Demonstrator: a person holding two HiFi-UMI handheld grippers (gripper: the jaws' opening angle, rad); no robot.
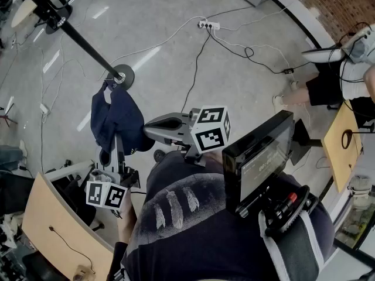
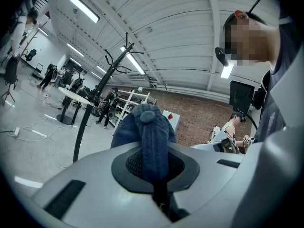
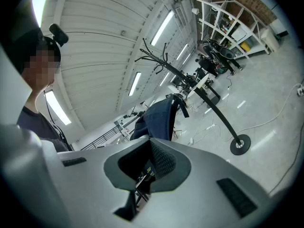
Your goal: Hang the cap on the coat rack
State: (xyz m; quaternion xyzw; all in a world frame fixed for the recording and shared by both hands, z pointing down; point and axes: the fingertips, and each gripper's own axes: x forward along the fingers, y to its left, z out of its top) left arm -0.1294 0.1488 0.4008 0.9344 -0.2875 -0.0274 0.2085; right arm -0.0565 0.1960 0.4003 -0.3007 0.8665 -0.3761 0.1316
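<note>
A navy cap [image 1: 117, 119] hangs in the air in the head view, with my left gripper [image 1: 117, 151] shut on its cloth from below. In the left gripper view the cap [image 2: 151, 127] is pinched between the jaws of the left gripper [image 2: 154, 148], its top button facing the camera. The black coat rack [image 1: 82, 40] leans across the upper left, and its round base [image 1: 121, 75] stands just beyond the cap. My right gripper [image 1: 153, 123] points left, close beside the cap, apart from it. Seen along the right gripper [image 3: 147, 148], nothing lies between the jaws; the cap [image 3: 159, 118] and coat rack [image 3: 209, 99] are ahead.
White and black cables and a power strip [image 1: 209, 24] run over the grey floor behind the rack. A wooden table [image 1: 55, 227] stands at lower left, another [image 1: 343, 136] at right beside a seated person [image 1: 334, 81]. A dark screen device [image 1: 258, 157] sits at my chest.
</note>
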